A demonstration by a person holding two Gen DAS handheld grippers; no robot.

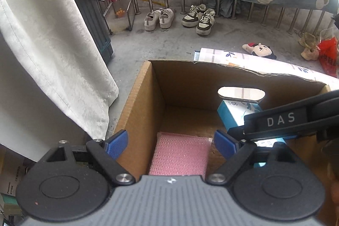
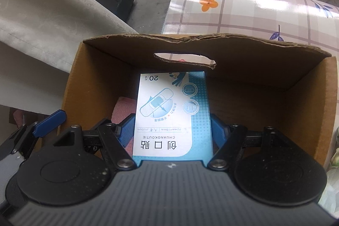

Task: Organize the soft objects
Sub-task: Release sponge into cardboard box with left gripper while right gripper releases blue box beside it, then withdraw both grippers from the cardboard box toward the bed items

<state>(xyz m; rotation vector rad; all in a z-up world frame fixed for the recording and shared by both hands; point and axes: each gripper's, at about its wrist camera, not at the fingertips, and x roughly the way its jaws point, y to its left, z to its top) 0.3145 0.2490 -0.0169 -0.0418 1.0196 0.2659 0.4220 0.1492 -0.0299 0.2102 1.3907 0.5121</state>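
Left wrist: grey concrete floor.

Brown cardboard box, pink dotted pad, blue-and-white bandage carton, checked floral mat.

Left tool gapes empty; right tool clamps something, both angled downward.

Sponge in cardboard box, left of plaster box.
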